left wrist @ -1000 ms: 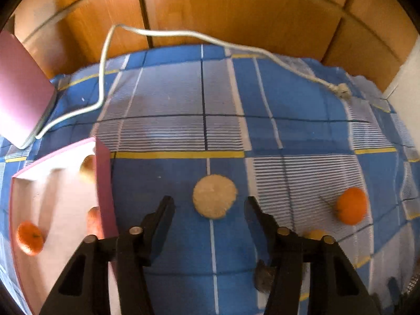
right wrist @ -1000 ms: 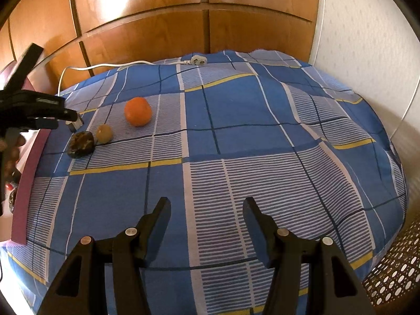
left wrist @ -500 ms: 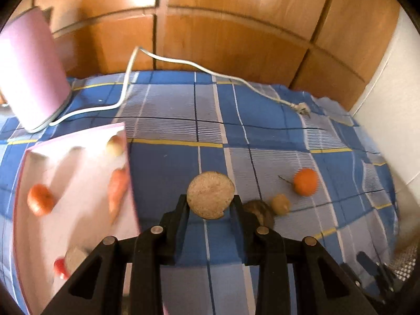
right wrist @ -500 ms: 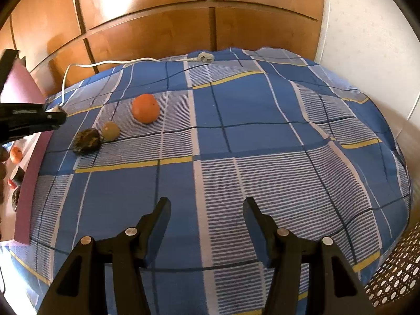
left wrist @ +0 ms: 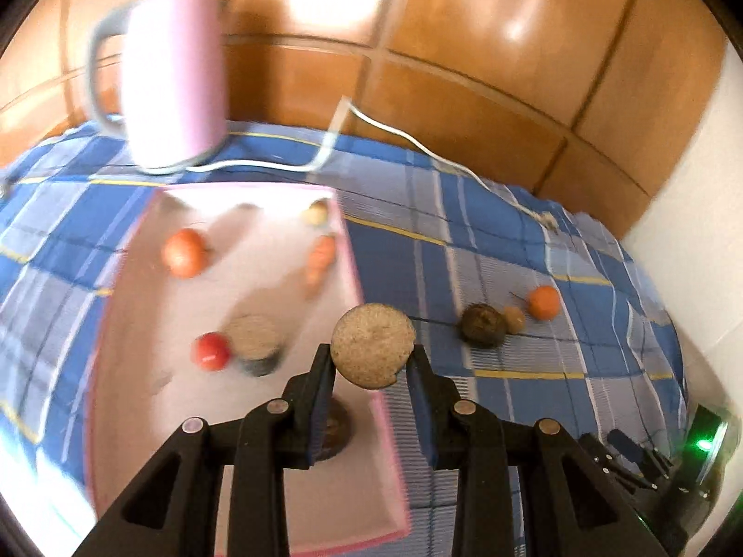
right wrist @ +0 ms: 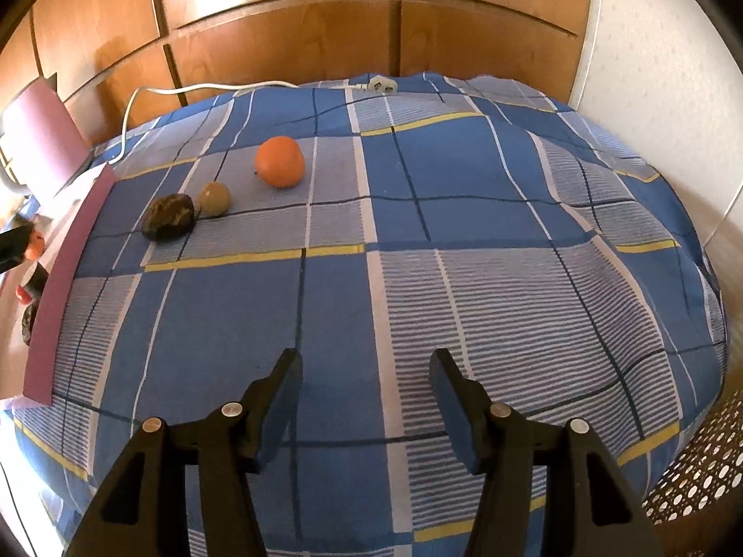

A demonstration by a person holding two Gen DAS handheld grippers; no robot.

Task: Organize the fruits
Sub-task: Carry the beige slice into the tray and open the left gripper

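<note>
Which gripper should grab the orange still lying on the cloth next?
Right. The right gripper is open and empty, facing the orange across bare cloth. The left gripper is shut on the round tan fruit at the pink tray's edge.

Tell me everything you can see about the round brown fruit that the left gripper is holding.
The round brown fruit is tan, with a rough, speckled, matte skin and a nearly circular outline; a small notch shows at its lower right edge. The left gripper is shut on it, with the two black fingers pressing on its lower sides. It is held in the air above the right rim of the pink tray, clear of the blue checked cloth. Nothing else touches it.
</note>
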